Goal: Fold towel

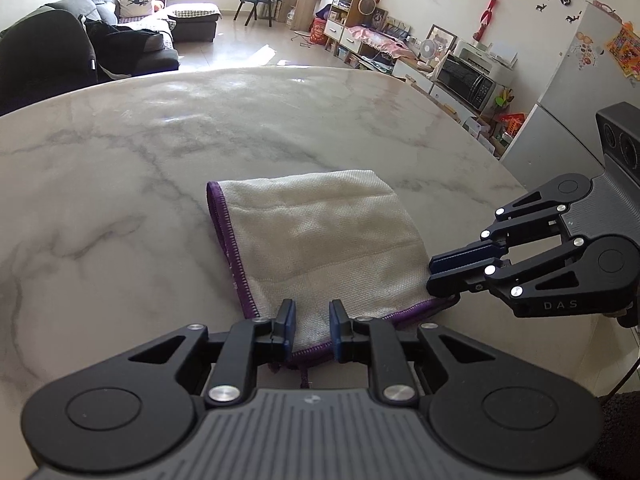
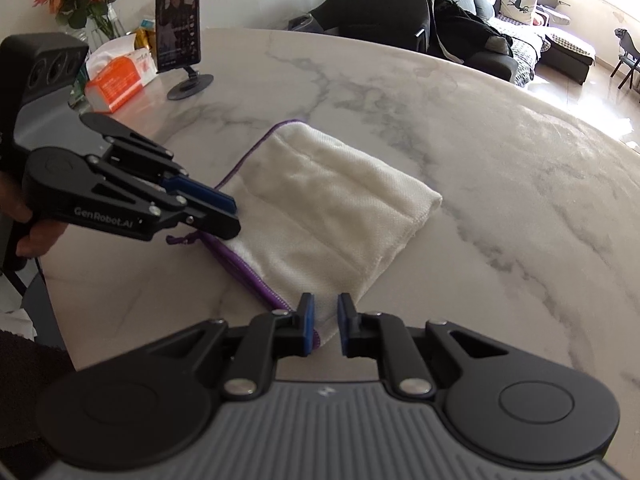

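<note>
Lying folded on the marble table, the white towel with purple trim is running its long axis from the bottom centre of the left view toward the upper middle. Both grippers are pinching its near hem: the left gripper narrowly at one corner, the right gripper narrowly at the other. The tissue box and phone stand are sitting upper left, well apart, blocking nothing.
</note>
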`<state>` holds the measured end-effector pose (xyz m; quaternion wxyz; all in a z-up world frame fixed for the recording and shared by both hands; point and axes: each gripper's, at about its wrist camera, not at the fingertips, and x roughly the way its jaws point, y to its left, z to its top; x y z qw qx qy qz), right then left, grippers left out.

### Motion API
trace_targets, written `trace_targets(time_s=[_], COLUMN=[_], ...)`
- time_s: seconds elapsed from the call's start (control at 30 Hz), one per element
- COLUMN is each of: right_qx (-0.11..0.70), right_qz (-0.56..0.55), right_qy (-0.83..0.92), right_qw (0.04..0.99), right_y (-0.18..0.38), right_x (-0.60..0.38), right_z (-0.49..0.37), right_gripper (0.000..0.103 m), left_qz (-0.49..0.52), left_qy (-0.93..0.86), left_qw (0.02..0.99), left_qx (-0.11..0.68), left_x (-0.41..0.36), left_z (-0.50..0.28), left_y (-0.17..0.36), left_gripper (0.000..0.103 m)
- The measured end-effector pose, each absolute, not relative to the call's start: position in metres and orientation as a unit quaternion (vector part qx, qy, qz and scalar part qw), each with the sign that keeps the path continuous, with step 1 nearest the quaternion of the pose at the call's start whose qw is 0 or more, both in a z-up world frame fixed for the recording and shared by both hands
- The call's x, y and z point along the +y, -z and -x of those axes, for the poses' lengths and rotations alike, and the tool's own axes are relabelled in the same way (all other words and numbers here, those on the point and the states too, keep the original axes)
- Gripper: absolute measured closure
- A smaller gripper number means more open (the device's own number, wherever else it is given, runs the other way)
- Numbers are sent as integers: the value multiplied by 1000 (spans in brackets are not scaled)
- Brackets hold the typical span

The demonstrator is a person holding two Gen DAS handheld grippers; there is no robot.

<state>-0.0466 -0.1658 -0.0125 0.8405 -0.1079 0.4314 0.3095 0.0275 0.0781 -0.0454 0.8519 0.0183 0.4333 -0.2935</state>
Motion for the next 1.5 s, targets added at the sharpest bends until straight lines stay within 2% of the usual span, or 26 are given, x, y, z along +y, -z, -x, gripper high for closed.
trace_targets(time_s=[0.1, 0.27, 0.37, 0.6, 0.9, 0.97, 1.2, 1.37, 1.5], right_qx=[416, 401, 398, 399, 408, 412, 403, 405, 388], right_qz=[109, 111, 115, 124, 120, 116, 86, 84, 86], right_qy=[-302, -293, -295, -297, -303, -299, -302, -281, -302], right_qw=[851, 861, 861, 859, 853, 853, 859, 866, 866], right_y=[3, -4, -3, 3, 21, 26, 27, 22, 9], right_x=[-165, -157, -147, -130, -122, -129, -171, -177, -163], right_z=[40, 25, 10, -16, -40, -42, -38, -35, -25], right_gripper=[84, 84, 85, 85, 86, 89, 89, 85, 85], left_qz=[-28, -27, -23, -19, 12, 22, 63, 109, 94], left_qy=[291, 278, 281, 277, 269, 272, 286, 286, 286], left_qw=[862, 875, 880, 882, 886, 887, 887, 883, 888], left_qx=[414, 394, 381, 380, 377, 373, 358, 356, 347], left_x=[78, 75, 70, 61, 76, 81, 94, 104, 101], left_z=[-33, -54, -67, -93, -96, -95, -94, -96, -89], left_y=[35, 25, 21, 37, 64, 66, 74, 79, 68], left_gripper=[68, 68, 70, 84, 87, 87, 92, 92, 90])
